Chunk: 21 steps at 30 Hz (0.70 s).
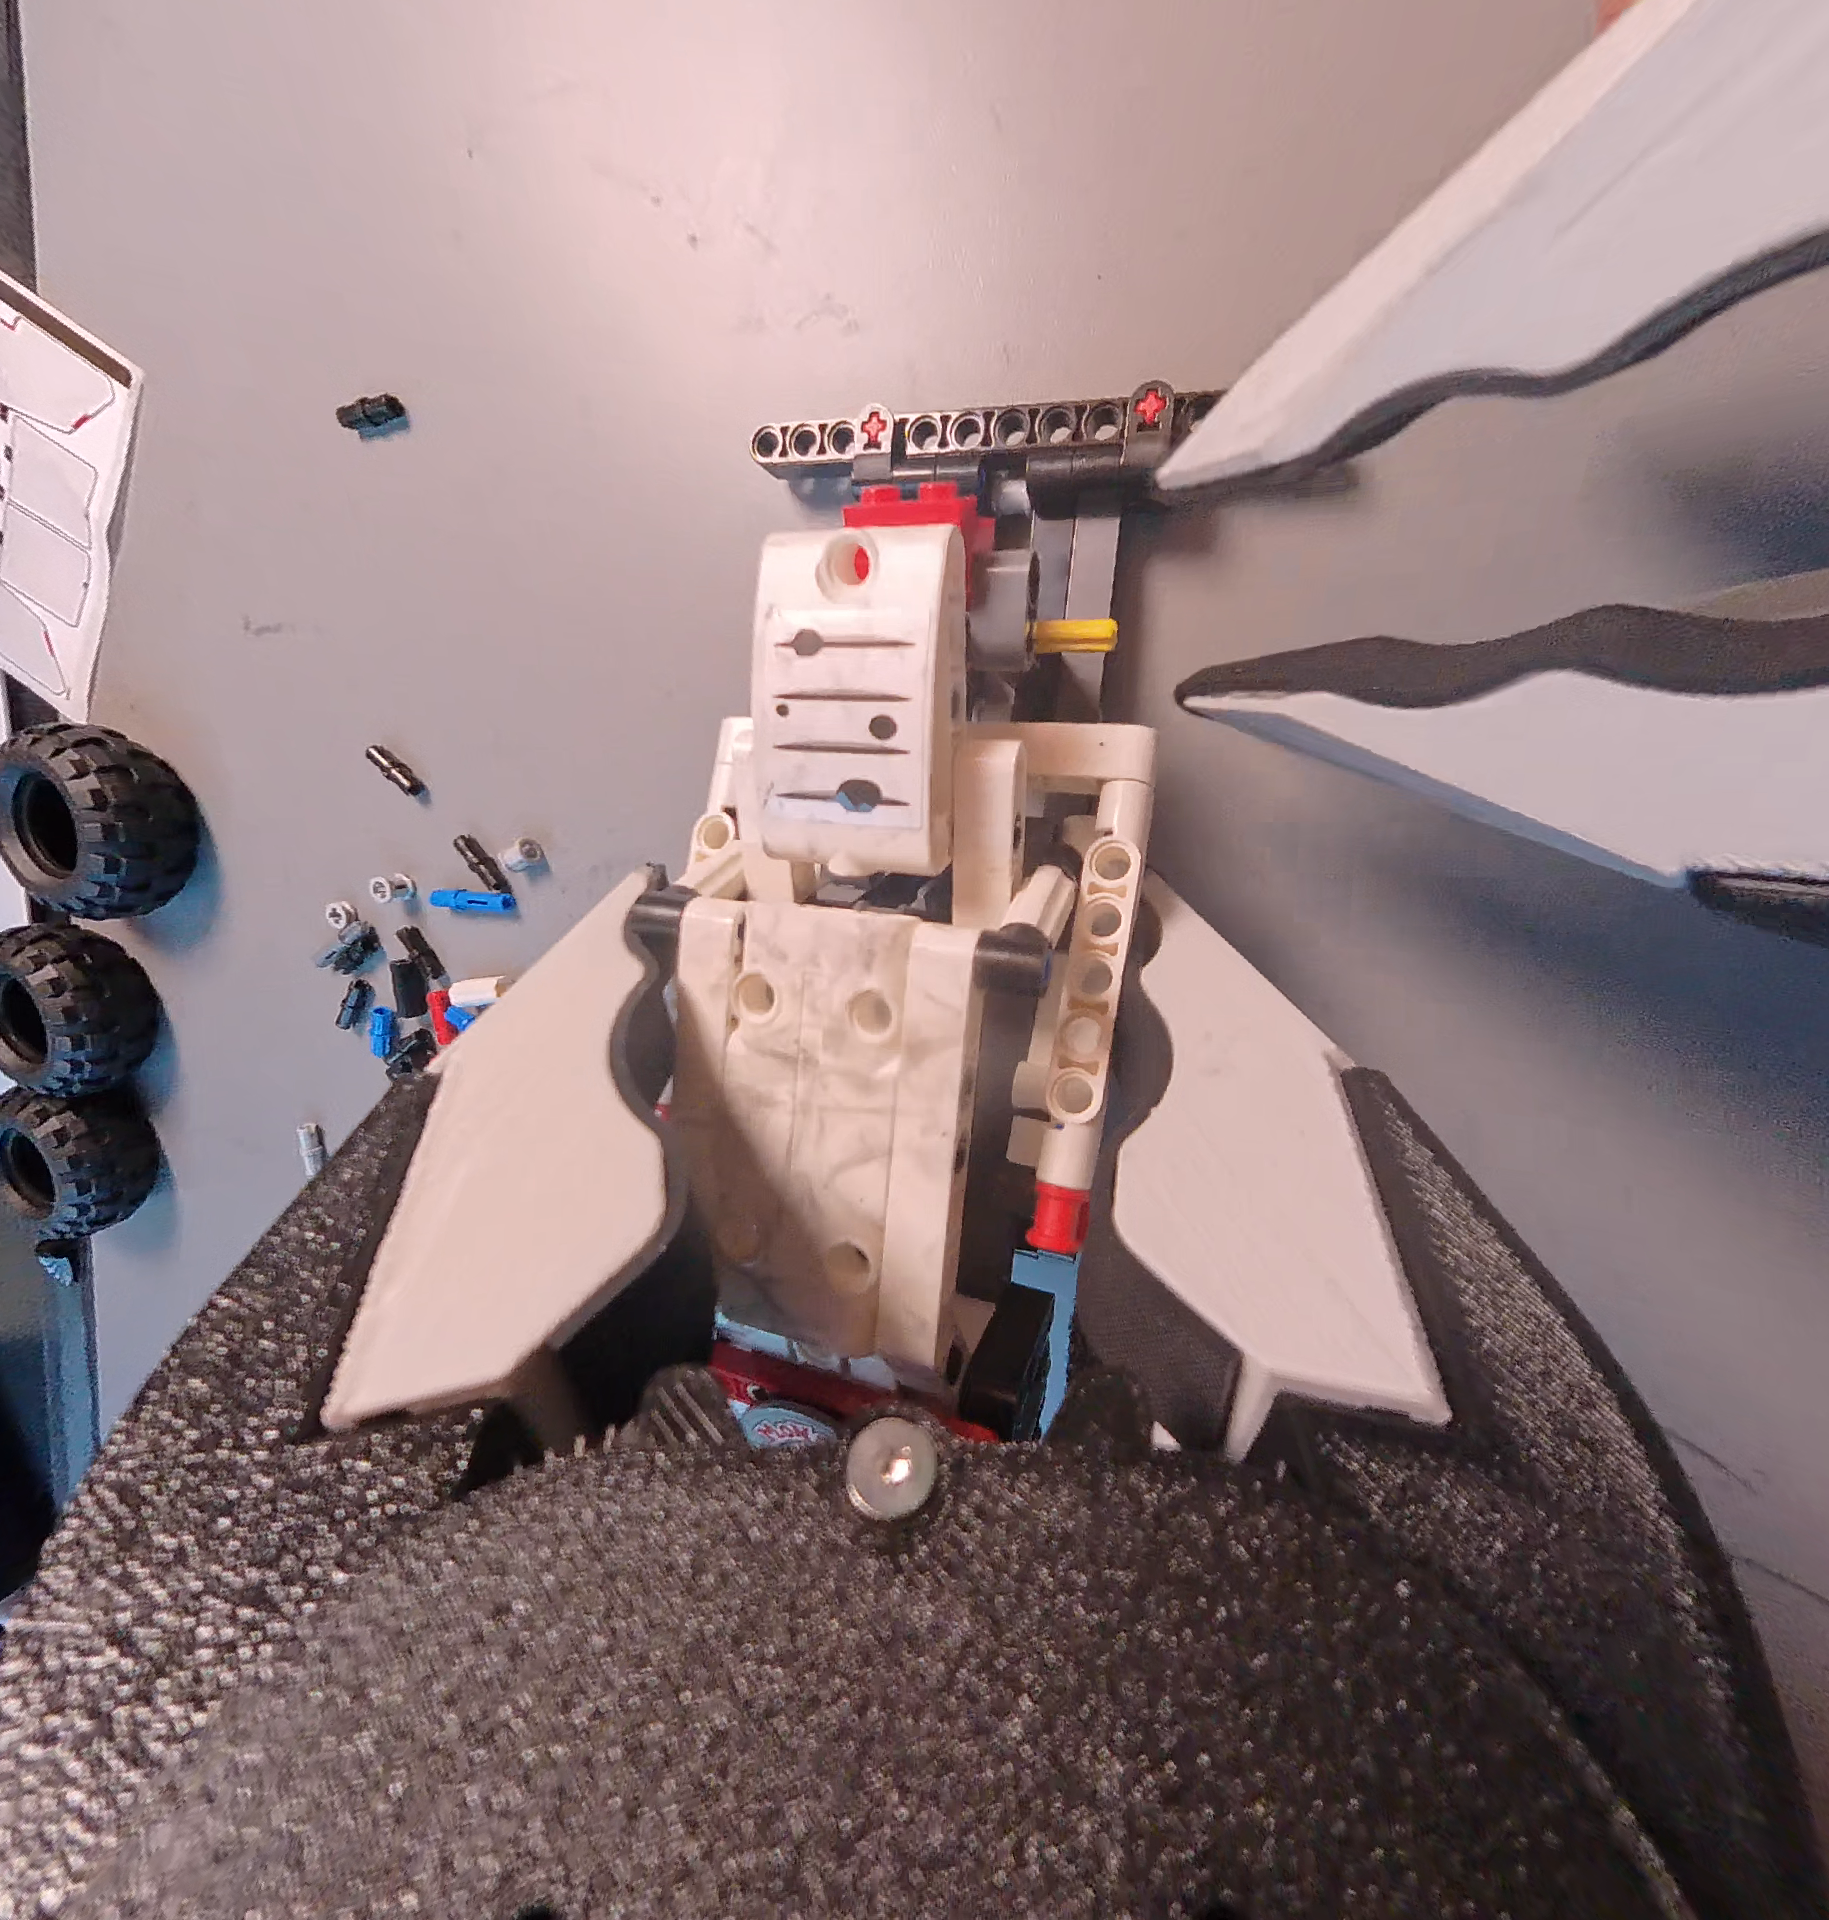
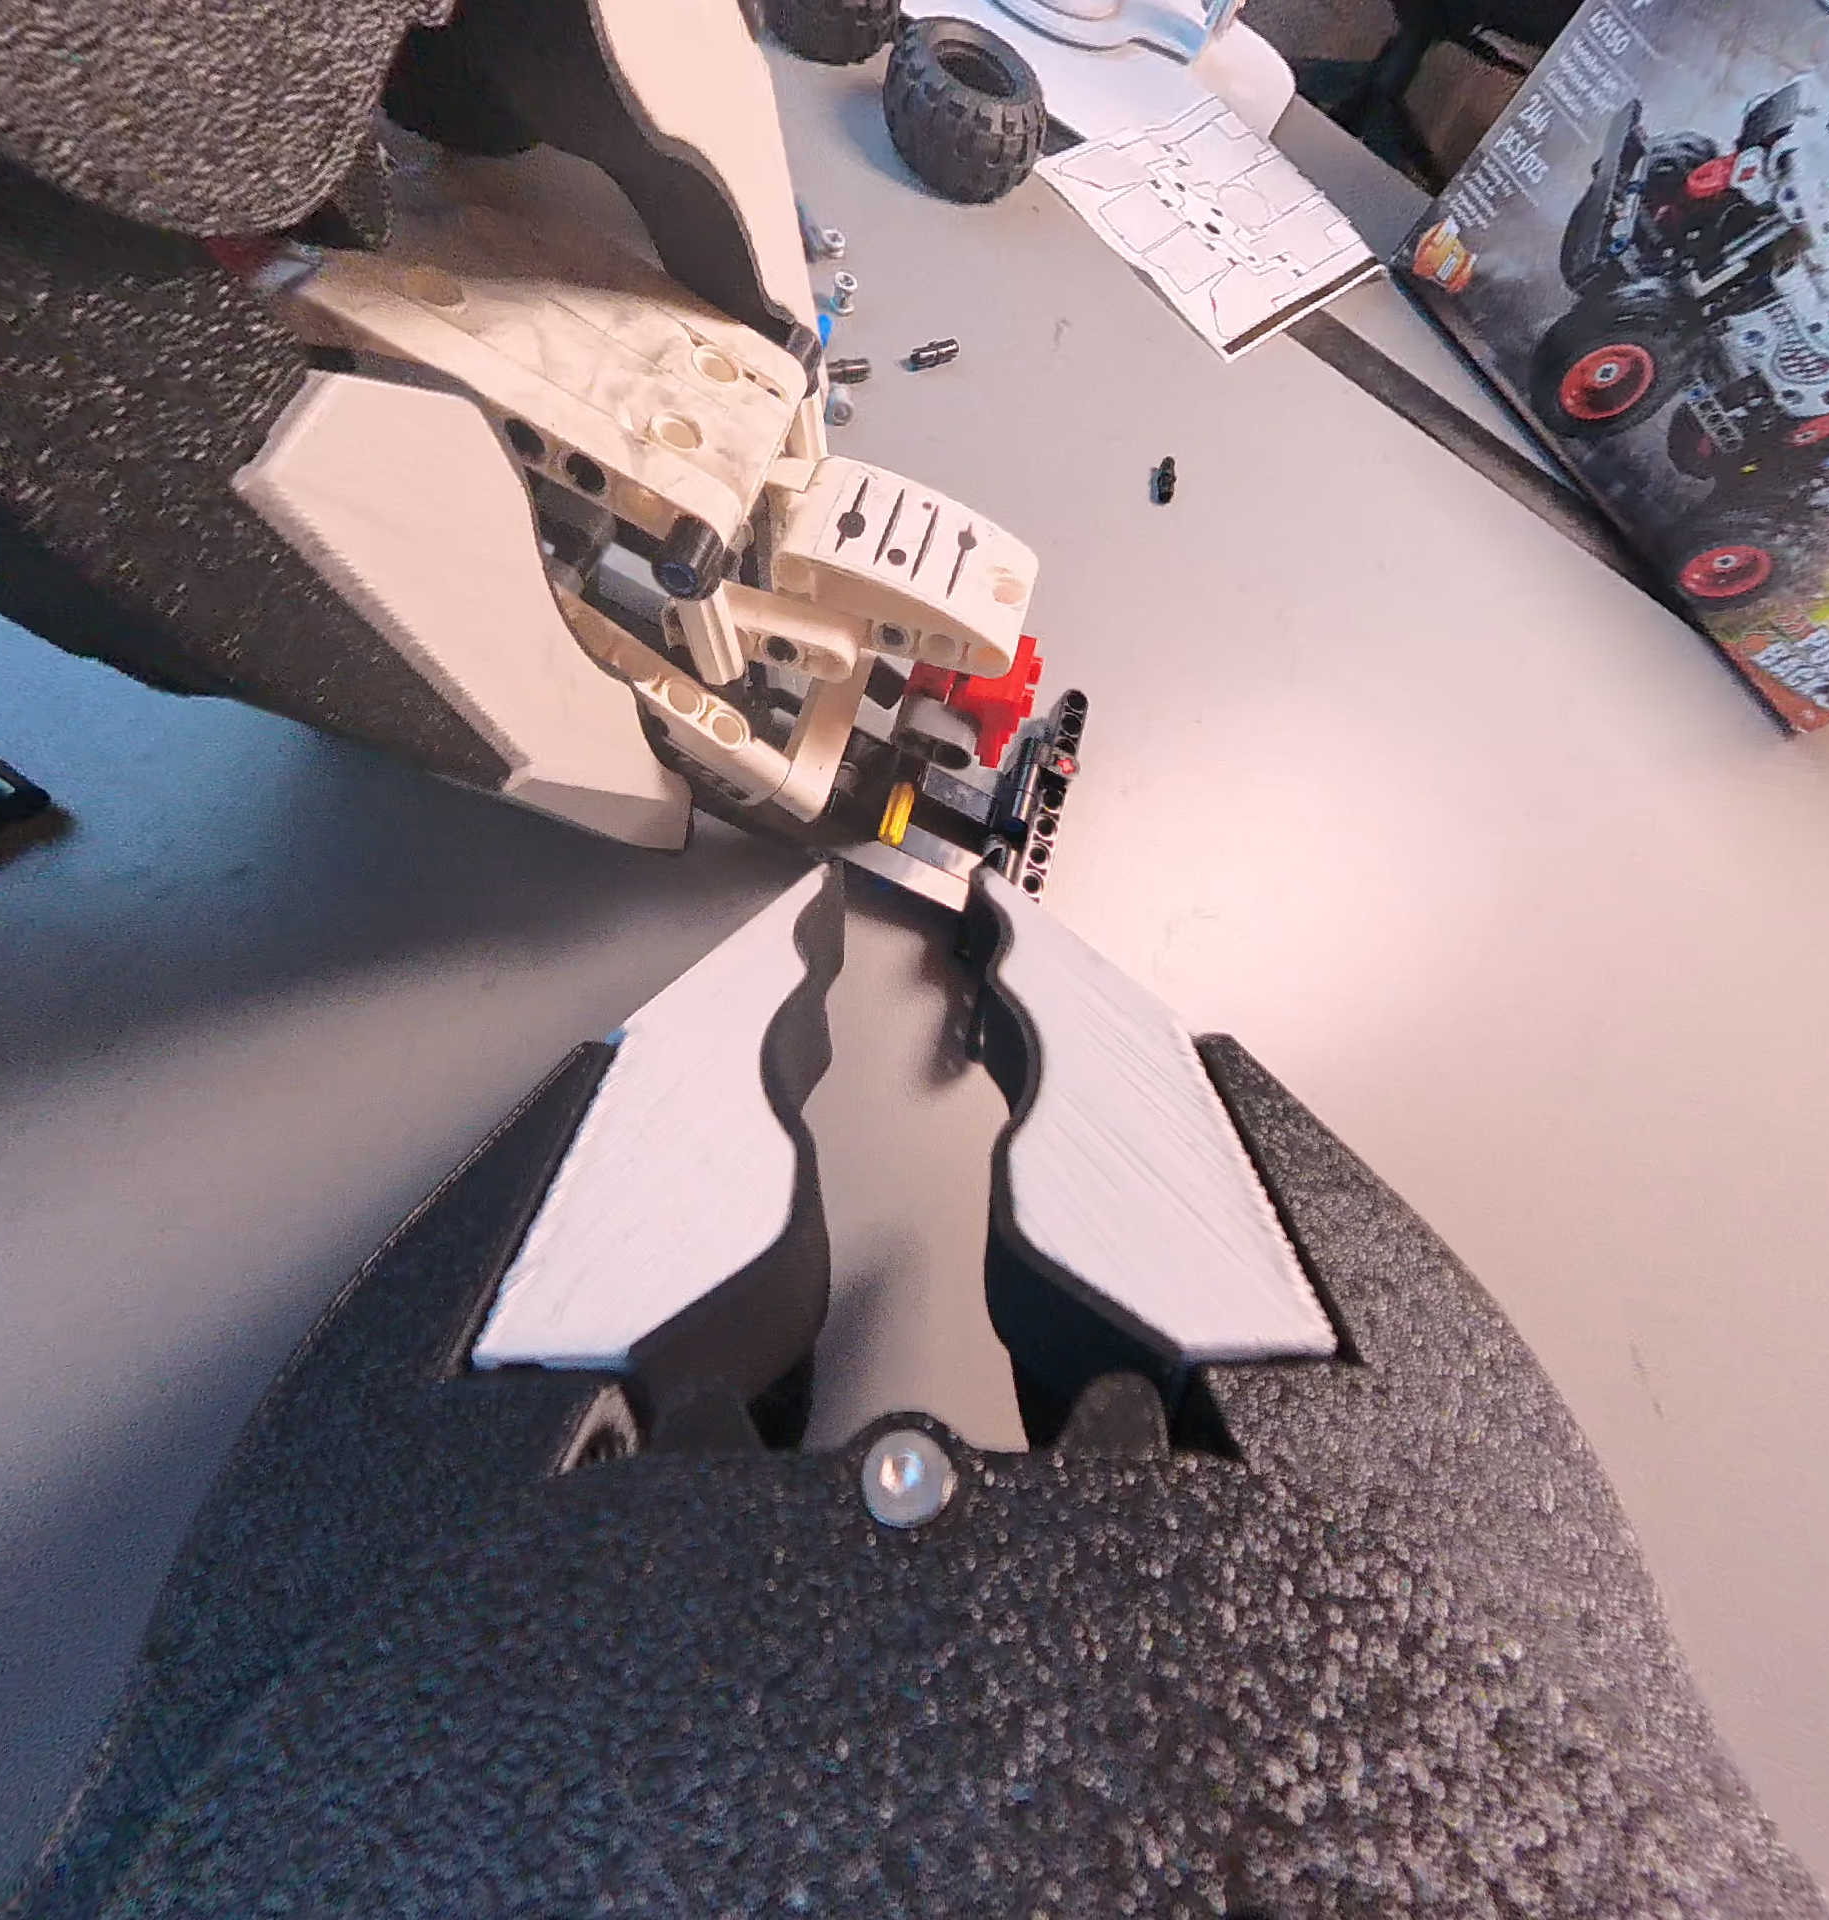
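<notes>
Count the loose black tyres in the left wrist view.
3, stacked in a column at the left edge: top tyre, middle tyre, bottom tyre. More may sit outside the frame.

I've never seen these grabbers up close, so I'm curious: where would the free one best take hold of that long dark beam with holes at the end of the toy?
Probably the dark beam's free end, coming from the side. It is a thin straight bar sticking out past the white toy truck body, which the left gripper holds. The right gripper sits open next to it.

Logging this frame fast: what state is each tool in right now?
Left tool: shut on the white brick-built model.
Right tool: open, tips at the model's dark end, gripping nothing visible.
</notes>
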Available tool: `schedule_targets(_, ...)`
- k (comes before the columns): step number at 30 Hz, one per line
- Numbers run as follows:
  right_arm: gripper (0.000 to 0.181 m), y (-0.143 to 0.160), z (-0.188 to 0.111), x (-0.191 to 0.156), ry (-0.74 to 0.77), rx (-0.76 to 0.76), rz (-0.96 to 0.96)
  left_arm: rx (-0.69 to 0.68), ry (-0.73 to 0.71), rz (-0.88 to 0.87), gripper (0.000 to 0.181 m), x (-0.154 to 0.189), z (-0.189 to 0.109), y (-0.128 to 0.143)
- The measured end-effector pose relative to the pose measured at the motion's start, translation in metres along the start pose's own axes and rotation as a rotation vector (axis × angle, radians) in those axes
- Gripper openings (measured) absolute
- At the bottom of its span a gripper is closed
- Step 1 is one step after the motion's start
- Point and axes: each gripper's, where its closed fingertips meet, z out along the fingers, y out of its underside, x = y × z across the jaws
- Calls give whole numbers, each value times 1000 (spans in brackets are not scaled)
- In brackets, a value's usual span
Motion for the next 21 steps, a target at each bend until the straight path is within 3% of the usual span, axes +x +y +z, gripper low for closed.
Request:
schedule_targets(9,18,-7,22,-5,-67,-14,1,11,16,-54,86,-4,0,1)
schedule_targets(12,5,-9,22,-4,-105,-7,8,10,23,-42,86,-3,-1,3)
schedule_targets(21,6,-12,28,-4,-116,-27,52,26,21,-45,86,-3,-2,5)
